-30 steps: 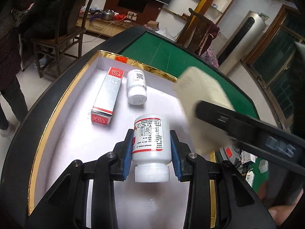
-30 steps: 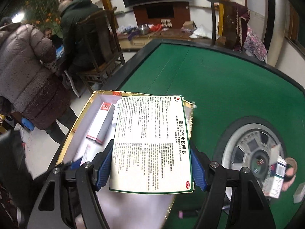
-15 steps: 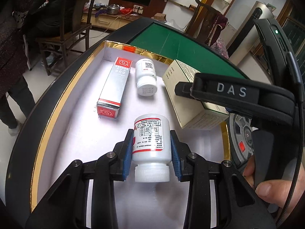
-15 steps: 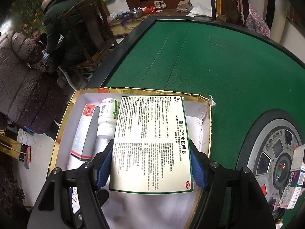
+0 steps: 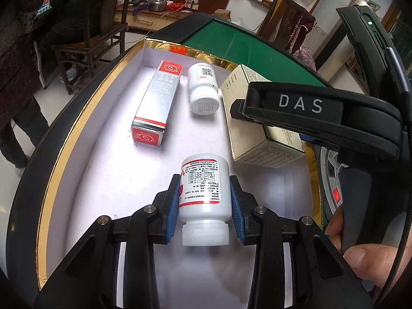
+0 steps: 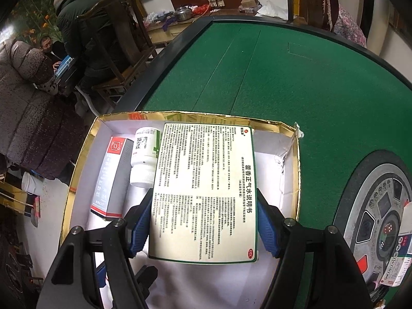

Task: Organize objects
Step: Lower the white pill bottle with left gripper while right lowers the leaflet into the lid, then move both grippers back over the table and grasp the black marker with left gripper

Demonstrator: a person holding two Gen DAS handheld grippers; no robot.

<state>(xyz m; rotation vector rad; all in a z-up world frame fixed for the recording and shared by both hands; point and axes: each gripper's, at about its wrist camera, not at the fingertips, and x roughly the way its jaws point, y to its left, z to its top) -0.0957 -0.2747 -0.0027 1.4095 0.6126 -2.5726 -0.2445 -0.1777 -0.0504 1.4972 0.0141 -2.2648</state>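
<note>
My left gripper (image 5: pixel 205 207) is shut on a white pill bottle (image 5: pixel 204 191) with a red-edged label, cap toward the camera, held low over the white floor of a gold-rimmed box (image 5: pixel 77 134). My right gripper (image 6: pixel 203 228) is shut on a cream medicine carton (image 6: pixel 204 190) printed with dense text, low over the right part of the same box (image 6: pixel 297 170). In the left wrist view that carton (image 5: pixel 257 139) sits under the right gripper's black body. A grey and red 502 box (image 5: pixel 157 103) and a second white bottle (image 5: pixel 203 87) lie at the far end.
The gold-rimmed box rests on a green felt table (image 6: pixel 270 72) with a black rim. A round dice panel (image 6: pixel 381 221) and small cartons (image 6: pixel 401 262) lie to the right. People and wooden chairs (image 6: pixel 108 46) stand beyond the table's left edge. A hand (image 5: pixel 370 260) grips the right handle.
The right gripper has carried the cream carton down and over the box, close beside the far white bottle. The left gripper holds its bottle in nearly the same place, tilted slightly.
</note>
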